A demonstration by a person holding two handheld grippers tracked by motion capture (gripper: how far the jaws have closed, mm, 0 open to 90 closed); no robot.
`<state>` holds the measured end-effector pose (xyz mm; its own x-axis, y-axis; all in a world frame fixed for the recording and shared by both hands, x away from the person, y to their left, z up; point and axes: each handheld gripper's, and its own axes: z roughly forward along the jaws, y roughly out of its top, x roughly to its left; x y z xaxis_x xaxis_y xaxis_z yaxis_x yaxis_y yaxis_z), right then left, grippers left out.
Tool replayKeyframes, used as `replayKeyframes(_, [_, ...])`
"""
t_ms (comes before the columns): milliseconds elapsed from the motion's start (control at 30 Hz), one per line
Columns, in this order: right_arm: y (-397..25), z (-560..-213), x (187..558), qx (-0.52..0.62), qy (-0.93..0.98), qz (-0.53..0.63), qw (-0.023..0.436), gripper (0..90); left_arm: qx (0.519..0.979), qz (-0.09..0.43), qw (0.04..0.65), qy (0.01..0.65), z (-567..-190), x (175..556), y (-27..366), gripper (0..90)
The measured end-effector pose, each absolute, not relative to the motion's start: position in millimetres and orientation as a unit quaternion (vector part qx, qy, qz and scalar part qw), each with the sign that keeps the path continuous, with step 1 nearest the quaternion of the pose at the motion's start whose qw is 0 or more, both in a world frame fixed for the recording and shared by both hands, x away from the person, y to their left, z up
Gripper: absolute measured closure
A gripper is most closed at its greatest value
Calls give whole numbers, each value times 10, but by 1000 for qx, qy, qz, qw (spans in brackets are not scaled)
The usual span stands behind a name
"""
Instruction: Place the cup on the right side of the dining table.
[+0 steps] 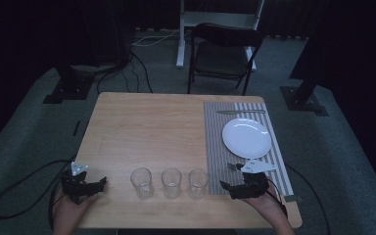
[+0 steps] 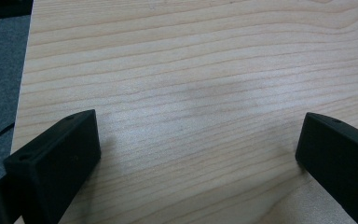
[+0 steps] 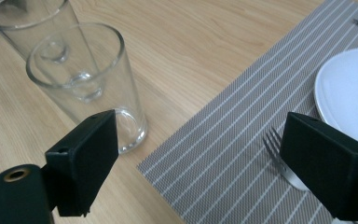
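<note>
Three clear empty glasses stand in a row near the table's front edge: the left glass, the middle glass and the right glass. My right gripper rests open on the front corner of the striped placemat, just right of that row. In the right gripper view my right gripper is open, with the nearest glass ahead of its left jaw and a fork by its right jaw. My left gripper lies at the front left; the left gripper is open over bare wood.
On the placemat sit a white plate, a knife at its far end and the fork at its near end. The wooden table is bare at left and centre. A folding chair stands beyond the table.
</note>
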<state>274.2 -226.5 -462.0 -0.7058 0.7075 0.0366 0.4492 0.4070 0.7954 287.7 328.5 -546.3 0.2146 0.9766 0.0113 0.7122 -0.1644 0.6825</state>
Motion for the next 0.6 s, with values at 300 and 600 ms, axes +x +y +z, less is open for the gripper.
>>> replayKeyframes(300, [-2114, -4530, 2784, 331, 829, 425, 153, 112, 727, 234, 282, 581, -5462, 2877, 3286, 2])
replayKeyframes(600, [-1950, -4456, 2815, 312, 830, 439, 144, 112, 727, 234, 282, 581, -5462, 2877, 3286, 2])
